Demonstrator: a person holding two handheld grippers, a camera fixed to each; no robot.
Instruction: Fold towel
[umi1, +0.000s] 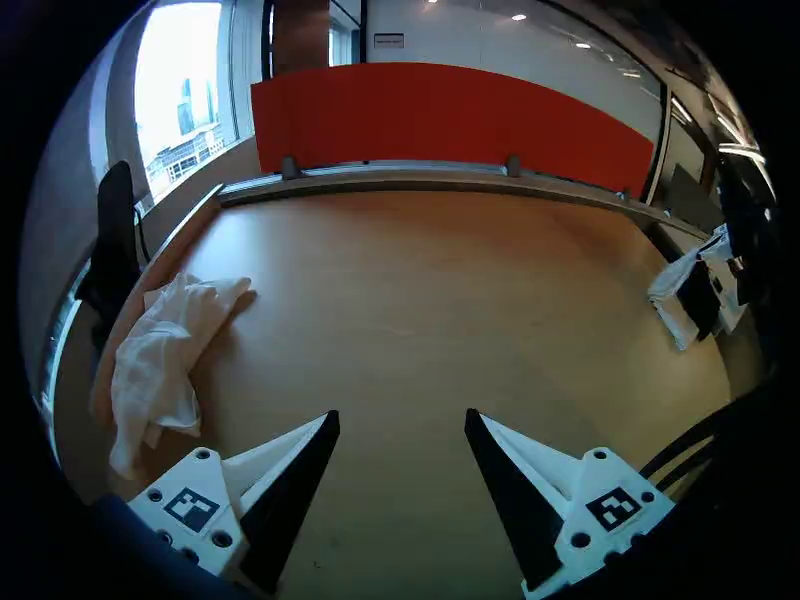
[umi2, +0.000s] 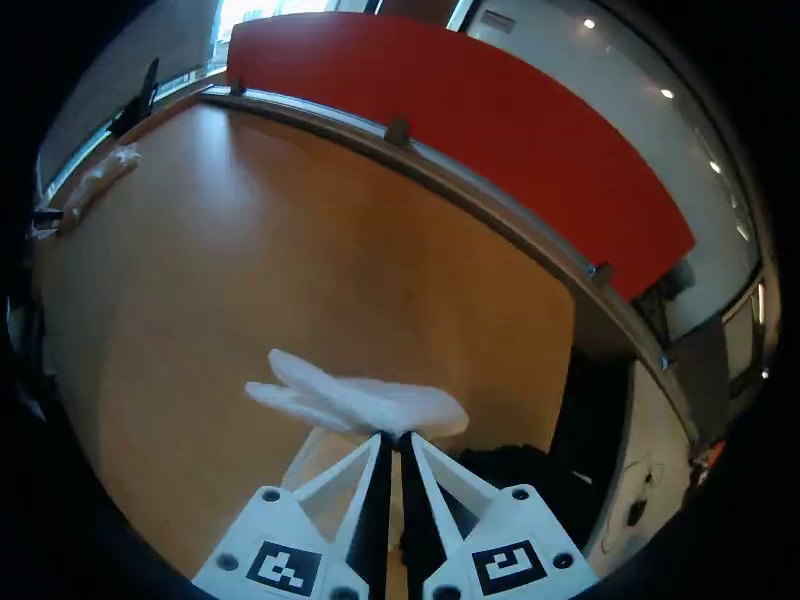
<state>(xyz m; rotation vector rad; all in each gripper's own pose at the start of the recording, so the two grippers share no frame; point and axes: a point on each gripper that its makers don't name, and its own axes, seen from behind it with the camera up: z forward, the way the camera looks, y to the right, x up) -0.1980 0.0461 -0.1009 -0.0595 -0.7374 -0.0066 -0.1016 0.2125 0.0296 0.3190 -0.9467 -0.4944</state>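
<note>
Two white towels: the crumpled towel (umi1: 165, 360) lies at the left edge of the surface (umi1: 420, 280), left of my spread left tongs (umi1: 402, 425); the other towel (umi2: 370, 405) is pinched in my right tongs (umi2: 393, 440) near the right edge.

Left gripper (umi1: 401, 414), seen from behind its two fingers, which stand wide apart above a wooden table (umi1: 430, 300) with nothing between them. A crumpled white towel (umi1: 165, 360) lies at the table's left edge, well apart from the fingers. At the far right edge, the right gripper (umi1: 705, 280) sits against a white cloth (umi1: 672, 300); its grip cannot be made out here. A red panel (umi1: 450, 115) runs along the table's back edge; a window (umi1: 180, 90) and a black chair (umi1: 115, 250) stand at left
</note>
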